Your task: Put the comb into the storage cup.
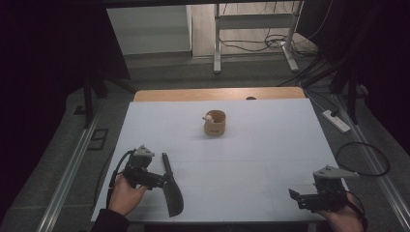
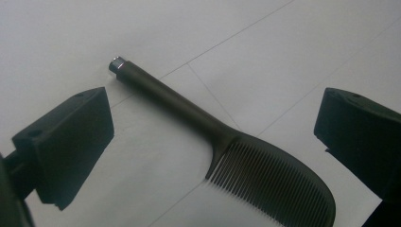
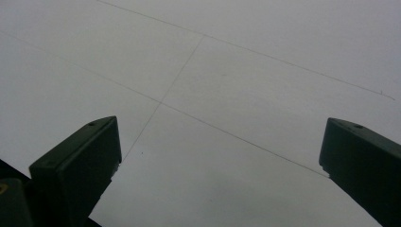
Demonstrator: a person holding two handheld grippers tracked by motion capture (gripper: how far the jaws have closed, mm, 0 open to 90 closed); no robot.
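Note:
A black comb (image 1: 170, 186) with a round handle lies flat on the white table (image 1: 241, 145) at the front left, handle pointing away. My left gripper (image 1: 162, 181) is open right beside it. In the left gripper view the comb (image 2: 227, 142) lies between the two wide-apart jaws, untouched. A small wooden cup (image 1: 215, 123) with a pale object at its rim stands upright near the table's middle back. My right gripper (image 1: 297, 198) is open at the front right, over bare table surface (image 3: 213, 94).
A wooden strip (image 1: 217, 93) borders the table's far edge. Cables and a power strip (image 1: 336, 121) lie on the floor to the right. A metal frame's legs (image 1: 217, 48) stand beyond the table.

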